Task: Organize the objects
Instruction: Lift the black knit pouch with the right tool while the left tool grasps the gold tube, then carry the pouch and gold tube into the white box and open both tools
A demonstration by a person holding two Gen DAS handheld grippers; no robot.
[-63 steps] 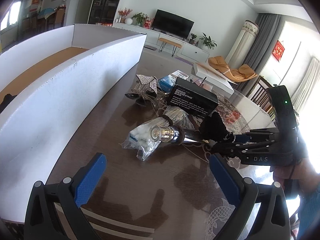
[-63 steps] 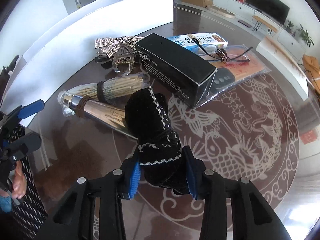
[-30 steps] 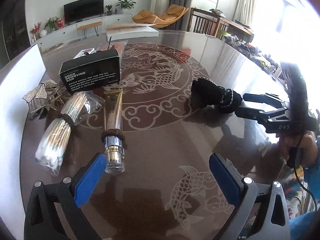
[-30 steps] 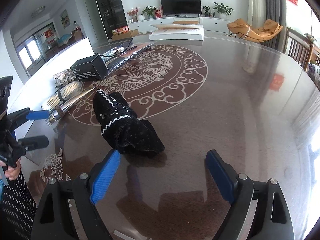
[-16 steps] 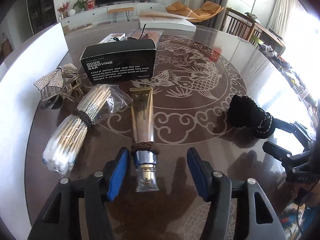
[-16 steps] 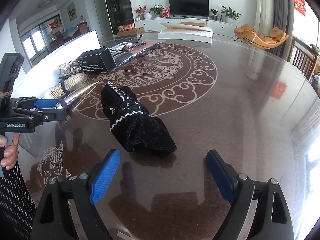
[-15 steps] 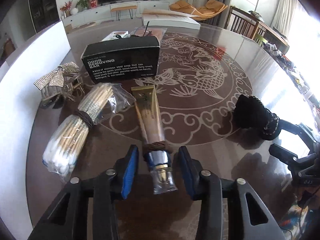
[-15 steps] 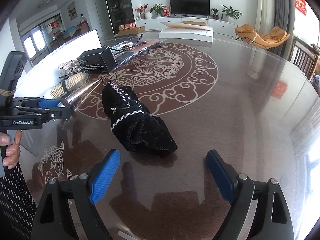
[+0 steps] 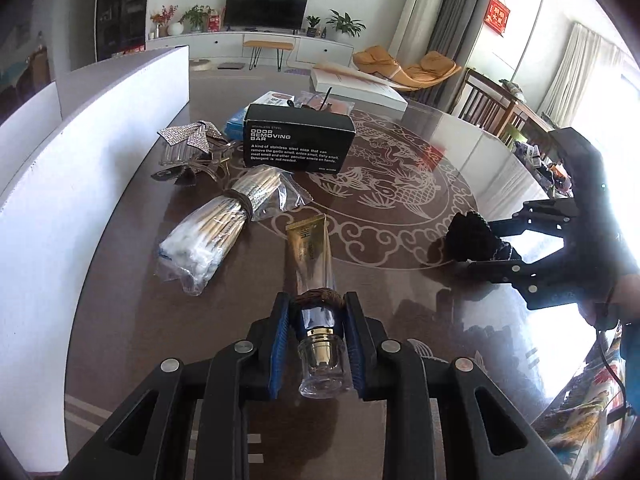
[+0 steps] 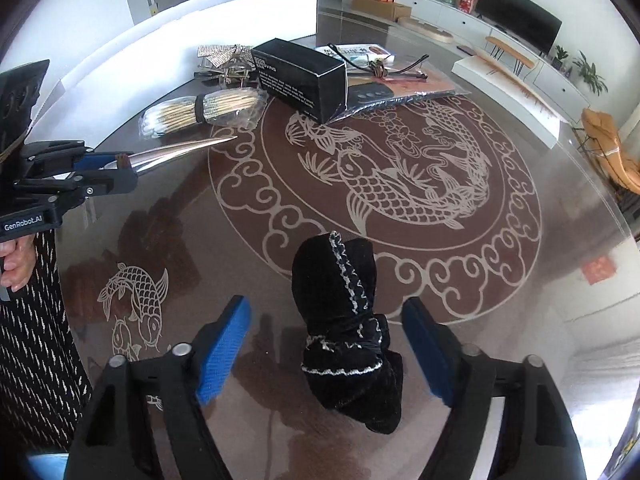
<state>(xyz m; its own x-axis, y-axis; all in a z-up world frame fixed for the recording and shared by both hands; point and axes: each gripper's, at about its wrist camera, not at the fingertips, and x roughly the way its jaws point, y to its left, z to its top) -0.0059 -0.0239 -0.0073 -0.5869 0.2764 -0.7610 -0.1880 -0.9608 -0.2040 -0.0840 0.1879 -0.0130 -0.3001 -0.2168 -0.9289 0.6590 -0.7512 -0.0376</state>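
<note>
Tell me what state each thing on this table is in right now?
Left tool: shut on the gold tube.
Gold tube: capped, hair tie round its neck.
Right tool: open around the black pouch, jaws just closing.
Black pouch: tied shut.
Cotton swabs: bagged, banded.
Black box: closed.

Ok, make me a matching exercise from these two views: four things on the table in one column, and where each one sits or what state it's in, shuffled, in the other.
Things:
1. gold tube
2. black pouch
3. cotton swabs
4. black box

Places or states:
A. bagged and banded, lying by the white board
B. clamped at its neck by the left gripper
C. printed ODOR REMOVING BAR, at the far end of the group
D. between the right gripper pads, not yet touched

Pairs: 1-B, 2-D, 3-A, 4-C
</note>
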